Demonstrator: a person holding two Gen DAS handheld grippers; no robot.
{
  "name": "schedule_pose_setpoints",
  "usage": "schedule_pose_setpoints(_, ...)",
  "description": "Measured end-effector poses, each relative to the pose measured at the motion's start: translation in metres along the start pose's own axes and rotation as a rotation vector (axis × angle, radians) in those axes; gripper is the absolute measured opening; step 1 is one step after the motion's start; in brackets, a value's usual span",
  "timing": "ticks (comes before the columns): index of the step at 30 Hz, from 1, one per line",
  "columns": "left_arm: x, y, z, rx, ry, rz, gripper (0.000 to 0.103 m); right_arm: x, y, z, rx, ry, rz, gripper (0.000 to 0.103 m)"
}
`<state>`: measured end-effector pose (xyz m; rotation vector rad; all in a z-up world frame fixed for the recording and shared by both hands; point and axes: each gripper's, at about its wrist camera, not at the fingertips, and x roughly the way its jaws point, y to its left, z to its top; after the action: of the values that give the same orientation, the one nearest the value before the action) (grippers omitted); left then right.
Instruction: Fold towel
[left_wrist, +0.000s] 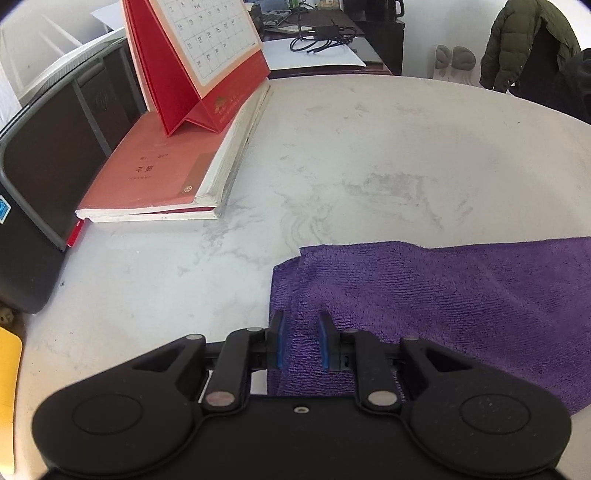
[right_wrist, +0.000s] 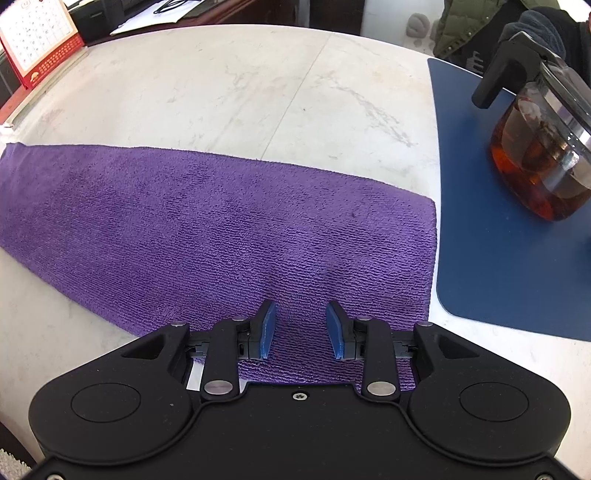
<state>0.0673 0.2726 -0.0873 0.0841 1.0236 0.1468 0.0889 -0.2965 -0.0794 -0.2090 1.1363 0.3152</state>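
A purple towel lies flat on the white marble table, folded to a long band with two layers showing at its left end. My left gripper is open, its blue pads over the towel's near left edge. In the right wrist view the same towel stretches from the left to a blue mat. My right gripper is open above the towel's near right part, pads apart with cloth between them, nothing held.
A red desk calendar stands on a red book at the table's left, next to a black device. A blue mat on the right carries a glass teapot of dark tea. A green jacket hangs behind.
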Motion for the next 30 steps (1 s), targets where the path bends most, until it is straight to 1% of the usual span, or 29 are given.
schedule_pose_setpoints(4,0.001,0.005,0.000,-0.010,0.006,-0.022,0.017,-0.002,0.001,0.003,-0.010,0.011,-0.001,0.032)
schedule_pose_setpoints(5,0.001,0.005,0.000,-0.011,0.011,-0.027,0.017,0.005,0.001,0.005,-0.012,0.012,-0.003,0.032)
schedule_pose_setpoints(7,0.001,0.006,0.001,-0.012,0.025,-0.040,0.012,0.008,0.001,0.006,-0.015,0.014,-0.006,0.033)
schedule_pose_setpoints(8,0.000,0.006,0.001,-0.010,0.034,-0.048,0.006,0.008,0.001,0.006,-0.016,0.014,-0.007,0.034)
schedule_pose_setpoints(11,-0.002,0.004,0.000,0.002,0.044,-0.040,0.003,0.008,0.000,0.005,-0.014,0.014,-0.012,0.037)
schedule_pose_setpoints(14,-0.008,0.005,-0.003,-0.012,0.049,-0.036,0.003,0.007,-0.002,0.004,-0.011,0.013,-0.015,0.040)
schedule_pose_setpoints(17,-0.015,0.011,-0.006,-0.055,0.048,-0.042,0.003,0.008,-0.003,0.005,-0.008,0.011,-0.013,0.041)
schedule_pose_setpoints(20,-0.018,0.015,-0.006,-0.077,0.046,-0.044,0.003,0.009,-0.004,0.005,-0.007,0.011,-0.011,0.042)
schedule_pose_setpoints(23,-0.010,0.013,-0.006,-0.073,0.067,-0.027,0.003,0.010,-0.005,0.005,-0.007,0.011,-0.012,0.043)
schedule_pose_setpoints(26,-0.006,0.012,-0.006,-0.067,0.062,-0.007,0.004,0.010,-0.006,0.006,-0.007,0.011,-0.014,0.044)
schedule_pose_setpoints(27,-0.006,0.013,-0.006,-0.070,0.056,0.004,0.006,0.010,-0.006,0.006,-0.007,0.011,-0.015,0.044)
schedule_pose_setpoints(30,-0.005,0.020,-0.007,-0.076,0.052,0.078,0.006,0.011,-0.007,0.006,-0.005,0.008,-0.017,0.044)
